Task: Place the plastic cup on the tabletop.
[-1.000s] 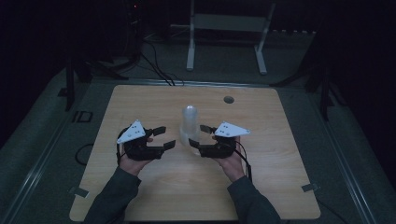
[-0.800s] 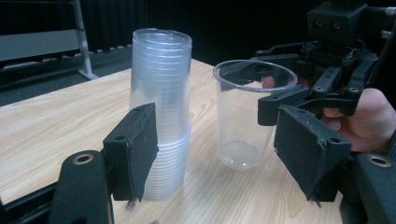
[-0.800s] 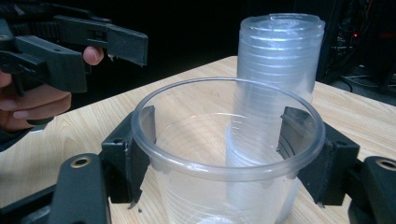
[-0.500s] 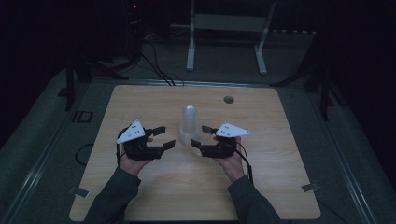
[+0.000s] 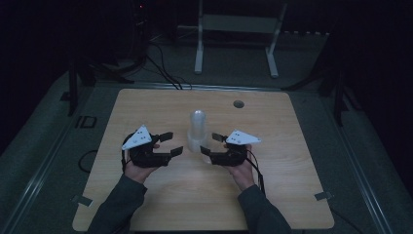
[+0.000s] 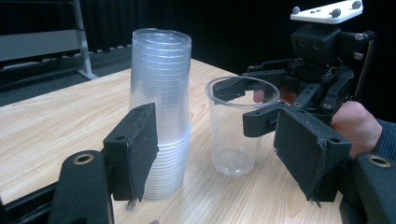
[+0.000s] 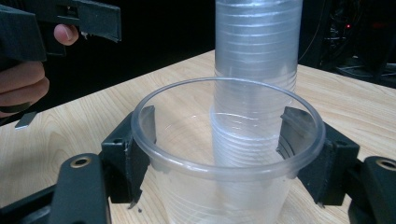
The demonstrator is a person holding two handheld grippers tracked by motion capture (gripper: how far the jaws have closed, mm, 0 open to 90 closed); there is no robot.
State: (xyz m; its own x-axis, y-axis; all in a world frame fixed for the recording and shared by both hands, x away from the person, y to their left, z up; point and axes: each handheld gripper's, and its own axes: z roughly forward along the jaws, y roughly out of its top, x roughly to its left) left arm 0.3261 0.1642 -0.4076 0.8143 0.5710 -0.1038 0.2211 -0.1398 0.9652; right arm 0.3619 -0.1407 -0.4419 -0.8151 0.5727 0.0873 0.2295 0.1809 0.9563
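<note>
Left gripper: jaws apart, nothing between the pads. It rests low over the wooden table, aimed toward the centre. In the left gripper view the stack of clear plastic cups stands upright just beyond its left jaw, not touched by it.

Centre: the same stack is between the two grippers, a bit ahead of both.

Right gripper: jaws closed onto a single clear plastic cup, one pad against each side of the wall just under the rim. Cup is upright, mouth up; in the left gripper view its base sits on the table, just beside the stack, slightly apart from it. Stack is directly behind the cup as seen from the right gripper.

Far right of the table: small round grommet hole, well apart from both grippers.
</note>
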